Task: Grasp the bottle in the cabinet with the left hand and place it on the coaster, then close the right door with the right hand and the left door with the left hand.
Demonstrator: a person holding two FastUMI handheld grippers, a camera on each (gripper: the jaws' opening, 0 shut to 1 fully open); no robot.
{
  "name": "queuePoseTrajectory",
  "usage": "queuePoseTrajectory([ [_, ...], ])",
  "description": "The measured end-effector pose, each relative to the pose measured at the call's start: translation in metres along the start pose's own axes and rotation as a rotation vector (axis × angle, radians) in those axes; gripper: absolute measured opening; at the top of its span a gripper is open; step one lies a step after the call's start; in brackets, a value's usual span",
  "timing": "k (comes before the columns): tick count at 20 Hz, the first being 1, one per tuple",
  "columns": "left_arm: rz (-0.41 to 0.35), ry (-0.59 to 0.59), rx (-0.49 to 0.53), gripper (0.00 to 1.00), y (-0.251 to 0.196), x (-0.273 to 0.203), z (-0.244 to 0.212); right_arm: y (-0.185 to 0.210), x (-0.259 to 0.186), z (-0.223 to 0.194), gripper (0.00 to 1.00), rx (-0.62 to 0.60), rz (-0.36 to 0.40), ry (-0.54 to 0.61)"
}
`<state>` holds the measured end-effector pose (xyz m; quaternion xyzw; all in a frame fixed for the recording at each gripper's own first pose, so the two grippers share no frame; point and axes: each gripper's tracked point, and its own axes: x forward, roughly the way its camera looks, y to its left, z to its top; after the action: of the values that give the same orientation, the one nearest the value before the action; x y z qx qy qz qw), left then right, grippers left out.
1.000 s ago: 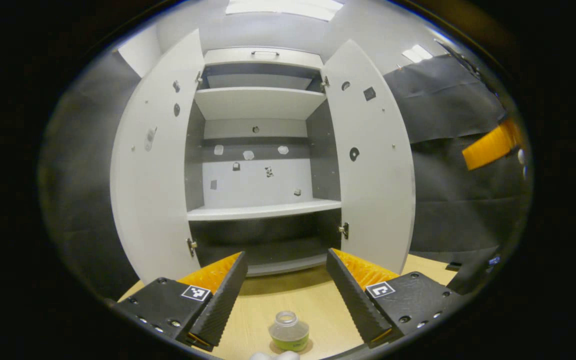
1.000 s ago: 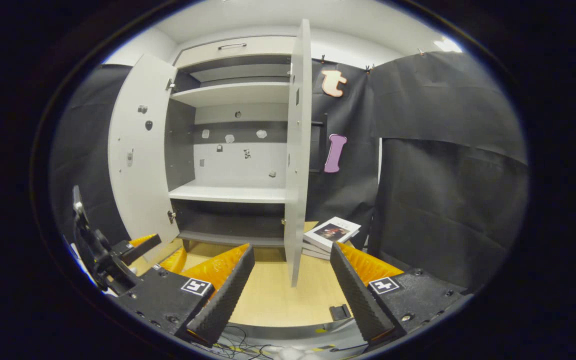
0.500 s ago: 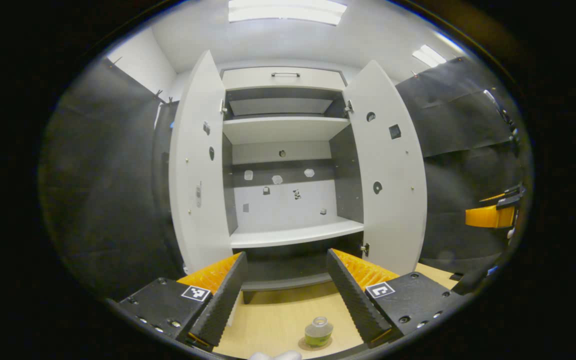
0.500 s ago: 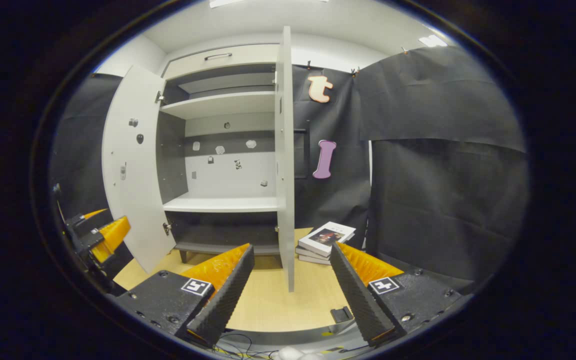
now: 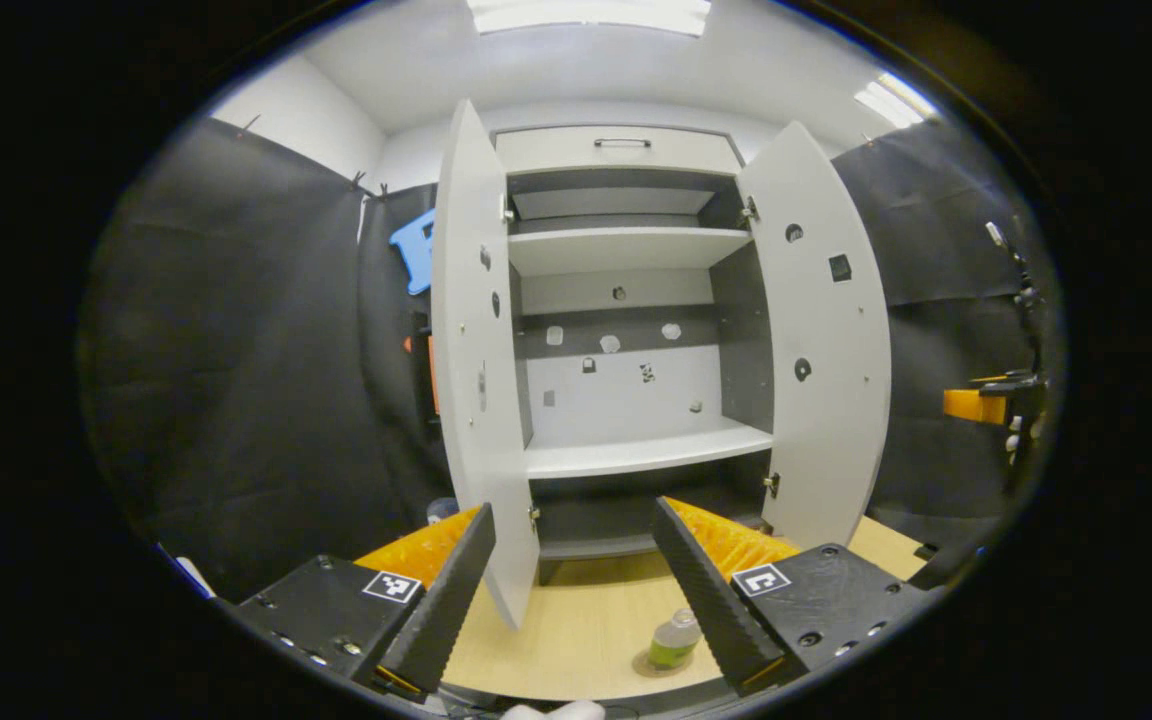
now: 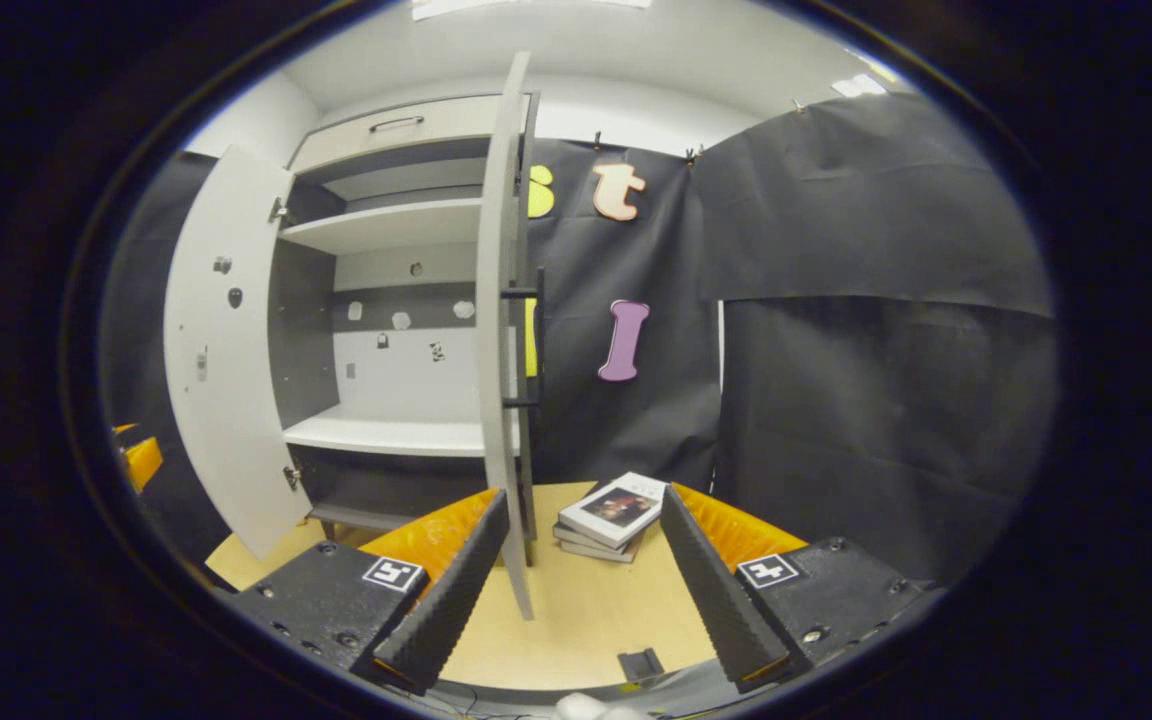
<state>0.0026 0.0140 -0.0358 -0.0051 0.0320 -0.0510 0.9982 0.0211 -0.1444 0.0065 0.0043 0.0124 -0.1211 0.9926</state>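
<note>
Standing on its coaster [image 5: 658,664] on the counter [image 5: 576,630], the bottle [image 5: 676,637] sits near the left tongs [image 5: 570,590], spread and empty. Right tongs [image 6: 581,585], also spread, face the right door [image 6: 498,330] edge-on; closing it probably comes next.

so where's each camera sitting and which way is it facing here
Left gripper view: rides the left gripper, facing the open cabinet head-on; own open jaws at bottom, bottle on its coaster between them.
Right gripper view: rides the right gripper, off to the cabinet's right, looking along the right door edge-on; own open jaws at bottom, books beyond.
Shared: the cabinet, both doors, the wooden table.
</note>
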Motion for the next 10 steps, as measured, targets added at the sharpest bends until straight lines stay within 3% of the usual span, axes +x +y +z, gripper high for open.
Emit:
queuePoseTrajectory([
  [6, 0.132, 0.01, -0.021, 0.97, 0.014, -0.006, 0.013, -0.02, 0.068, 0.049, 1.0, 0.047, 0.068, -0.046],
  [10, 0.153, -0.014, -0.024, 0.98, 0.002, -0.009, 0.025, -0.016, 0.106, 0.073, 1.0, 0.054, 0.16, -0.048],
])
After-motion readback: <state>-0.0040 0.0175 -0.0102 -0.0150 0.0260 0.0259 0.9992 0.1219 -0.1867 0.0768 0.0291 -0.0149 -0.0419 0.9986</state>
